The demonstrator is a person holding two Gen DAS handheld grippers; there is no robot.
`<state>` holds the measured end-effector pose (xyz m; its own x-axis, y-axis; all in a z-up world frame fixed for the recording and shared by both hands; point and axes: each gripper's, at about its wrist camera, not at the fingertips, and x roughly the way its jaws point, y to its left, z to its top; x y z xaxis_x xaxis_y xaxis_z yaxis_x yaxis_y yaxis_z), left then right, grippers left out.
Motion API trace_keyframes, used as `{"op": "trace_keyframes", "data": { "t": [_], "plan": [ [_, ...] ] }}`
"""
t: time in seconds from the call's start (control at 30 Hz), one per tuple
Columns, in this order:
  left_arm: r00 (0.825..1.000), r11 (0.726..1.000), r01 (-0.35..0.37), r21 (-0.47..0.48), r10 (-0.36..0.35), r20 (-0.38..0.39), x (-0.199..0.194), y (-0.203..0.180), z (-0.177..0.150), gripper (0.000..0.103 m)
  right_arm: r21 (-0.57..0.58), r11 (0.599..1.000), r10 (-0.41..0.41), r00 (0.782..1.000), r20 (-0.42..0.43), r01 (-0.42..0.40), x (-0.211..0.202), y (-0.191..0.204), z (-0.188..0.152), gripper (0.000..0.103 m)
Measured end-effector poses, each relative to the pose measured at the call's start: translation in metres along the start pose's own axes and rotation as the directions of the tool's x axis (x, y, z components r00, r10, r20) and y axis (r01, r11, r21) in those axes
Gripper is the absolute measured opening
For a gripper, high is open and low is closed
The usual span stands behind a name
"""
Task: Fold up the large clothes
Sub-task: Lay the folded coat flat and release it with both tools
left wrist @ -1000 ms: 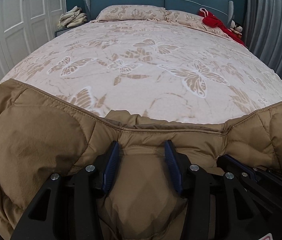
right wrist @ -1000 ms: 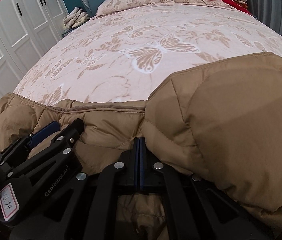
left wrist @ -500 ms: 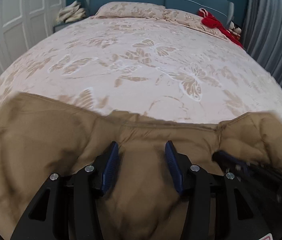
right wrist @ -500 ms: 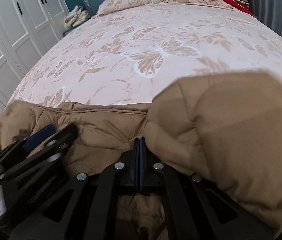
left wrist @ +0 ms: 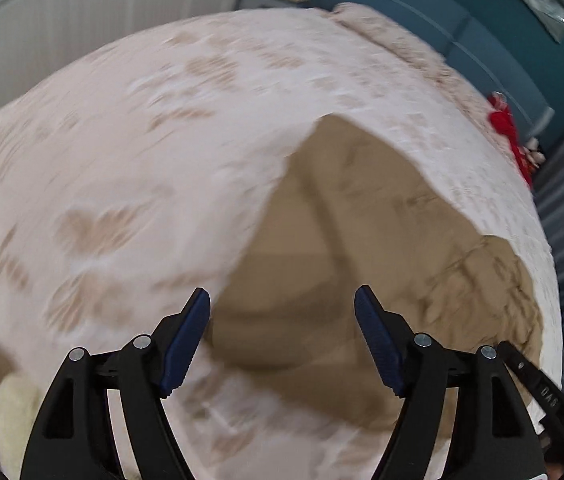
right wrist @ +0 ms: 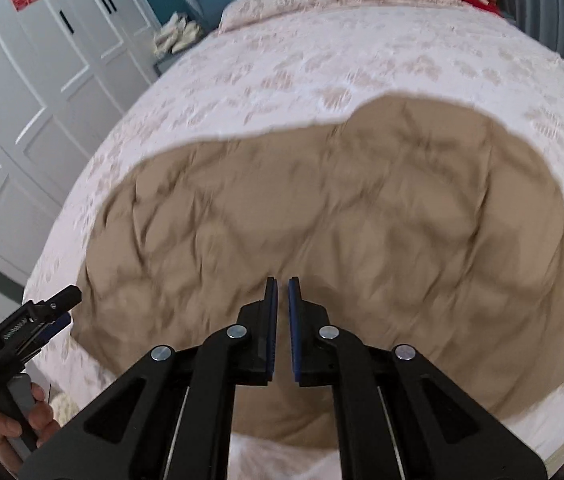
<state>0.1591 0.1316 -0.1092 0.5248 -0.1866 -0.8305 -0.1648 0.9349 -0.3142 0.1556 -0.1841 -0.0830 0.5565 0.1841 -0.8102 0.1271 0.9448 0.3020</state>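
Left wrist view: the left tongs (left wrist: 282, 340) are spread wide with nothing between the blue pads (left wrist: 183, 344). They hover over the near part of the bed (left wrist: 121, 160), whose pink cover carries a blurred butterfly print. The tan puffer jacket (left wrist: 362, 220) lies on the cover ahead and to the right of the pads, apart from them. At the lower right edge a black finger of the right tongs (left wrist: 538, 388) shows. A red cloth (left wrist: 502, 120) lies at the far right of the bed near the teal headboard (left wrist: 462, 24).

Right wrist view: the right tongs (right wrist: 282, 320) are nearly pressed together, a narrow slit left between the pads, and grip nothing. They hang above the jacket (right wrist: 342, 216), which lies spread flat and rumpled on the bed (right wrist: 322, 52), near its front edge. At the lower left a hand (right wrist: 21, 420) holds the left tongs (right wrist: 49, 312) beside the bed's corner, off the jacket. White wardrobe doors (right wrist: 41, 80) stand along the left.
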Motion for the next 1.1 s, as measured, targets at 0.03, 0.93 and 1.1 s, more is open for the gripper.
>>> {"op": "trace_keyframes", "data": {
  "t": [0.03, 0.93, 1.1],
  "plan": [
    [1.000, 1.000, -0.015, -0.016, 0.015, -0.011, 0.000, 0.007, -0.005, 0.072, -0.001, 1.000, -0.009, 1.000, -0.017, 0.009, 0.007, 0.003, -0.007, 0.006],
    [0.992, 0.970, 0.027, -0.241, -0.056, -0.115, 0.031, 0.035, -0.012, 0.090, -0.051, 0.996, -0.079, 0.997, -0.022, 0.078, 0.049, 0.004, -0.036, 0.004],
    [0.989, 0.950, 0.092, -0.299, -0.122, -0.084, 0.036, 0.028, -0.016, 0.091, -0.043, 0.996, -0.076, 0.997, -0.020, 0.075, 0.048, 0.003, -0.037, 0.004]
  ]
}}
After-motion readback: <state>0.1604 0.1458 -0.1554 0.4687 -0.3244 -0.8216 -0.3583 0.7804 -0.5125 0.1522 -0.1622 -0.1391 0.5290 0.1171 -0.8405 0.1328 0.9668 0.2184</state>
